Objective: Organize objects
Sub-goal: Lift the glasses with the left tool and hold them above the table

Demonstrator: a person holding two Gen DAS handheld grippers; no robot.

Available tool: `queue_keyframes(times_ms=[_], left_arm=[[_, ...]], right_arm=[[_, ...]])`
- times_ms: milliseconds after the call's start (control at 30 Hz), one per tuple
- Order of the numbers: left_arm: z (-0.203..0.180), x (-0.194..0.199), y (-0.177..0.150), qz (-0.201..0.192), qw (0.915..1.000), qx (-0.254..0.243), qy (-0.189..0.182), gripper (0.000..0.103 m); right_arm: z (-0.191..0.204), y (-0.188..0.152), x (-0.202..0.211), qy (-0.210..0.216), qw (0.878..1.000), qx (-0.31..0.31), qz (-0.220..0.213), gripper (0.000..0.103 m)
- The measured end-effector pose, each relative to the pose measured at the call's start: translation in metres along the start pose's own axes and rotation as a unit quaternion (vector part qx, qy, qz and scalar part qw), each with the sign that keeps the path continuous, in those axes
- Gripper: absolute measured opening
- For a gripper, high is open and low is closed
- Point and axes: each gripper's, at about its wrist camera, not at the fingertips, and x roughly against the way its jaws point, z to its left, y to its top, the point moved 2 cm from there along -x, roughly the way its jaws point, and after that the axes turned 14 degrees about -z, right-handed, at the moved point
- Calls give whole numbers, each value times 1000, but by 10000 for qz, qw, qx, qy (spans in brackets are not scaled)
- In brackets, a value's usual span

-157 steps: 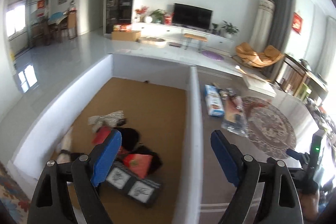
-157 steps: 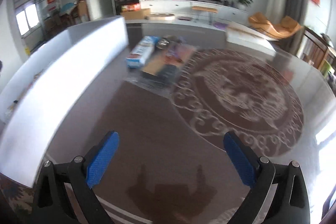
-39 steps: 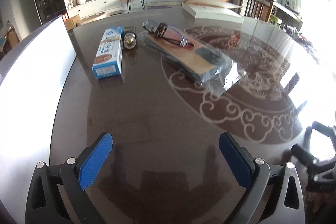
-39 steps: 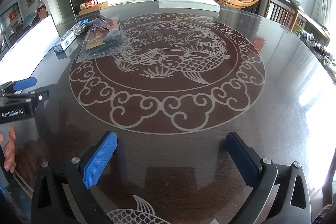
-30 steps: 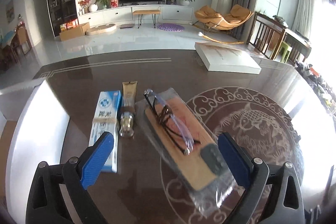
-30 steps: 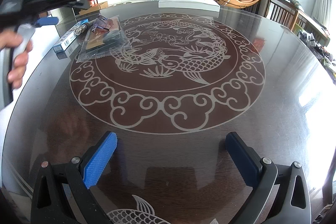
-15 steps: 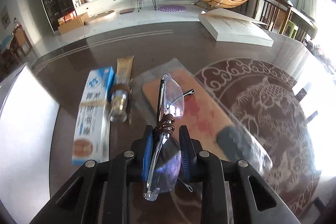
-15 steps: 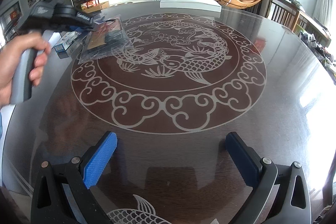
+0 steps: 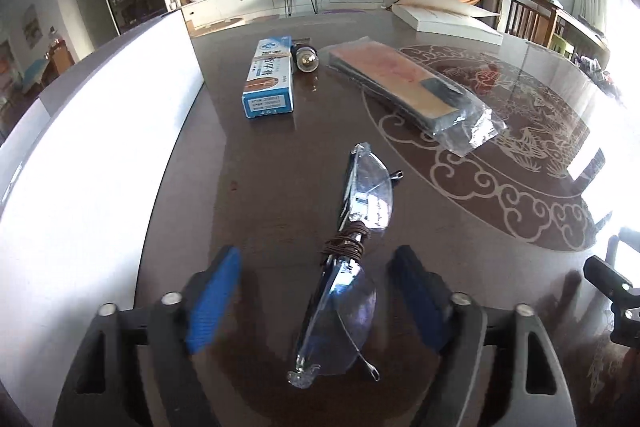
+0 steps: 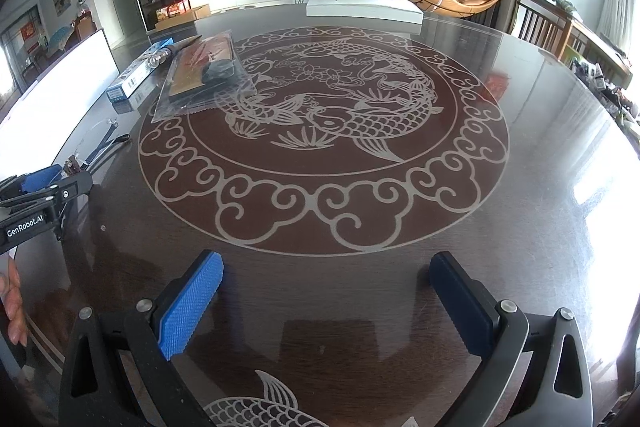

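Clear safety glasses (image 9: pixel 362 211) with a brown cord wound round the bridge lie on the dark table between the spread blue pads of my left gripper (image 9: pixel 316 267), which is open around them. The glasses also show in the right wrist view (image 10: pixel 98 143), just beyond the left gripper (image 10: pixel 40 183). Farther off lie a blue and white toothpaste box (image 9: pixel 269 77), a small bottle (image 9: pixel 306 61) and a plastic bag holding a tan board (image 9: pixel 416 87). My right gripper (image 10: pixel 326 291) is open and empty over the table's near edge.
A white box wall (image 9: pixel 100 131) runs along the table's left side. A flat white box (image 9: pixel 448 17) lies at the table's far edge. The round fish pattern (image 10: pixel 324 131) fills the table's middle. Wooden chairs (image 10: pixel 552 27) stand at the right.
My left gripper was shut on the glasses above the bagged board; it has carried them nearer and left, set them on the table and opened. The right gripper has not moved.
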Motion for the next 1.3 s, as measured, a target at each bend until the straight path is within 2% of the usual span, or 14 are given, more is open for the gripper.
queue_keyframes(times_ms=[167,200,1100,1200,1300], left_arm=[[15,-9,-3,151,9992,360,-82,102],[15,-11,-2,178,9992,363,-67,103],[13,-10,-5,172,9992,357,-72,103],[14,-10,-5,168,9992,362,-71,103],[13,-9,-4,162,9992,368,-63,103]], right_arm=[[1,0,0,-10,10000,16,5,103],[0,0,0,-14,10000,21,7,103],[-1,-1,-1,-27,10000,55,35,103],[-1,1,-3,7,9999,72,134,103],[0,20,-8,391,9989,-223,99,103]])
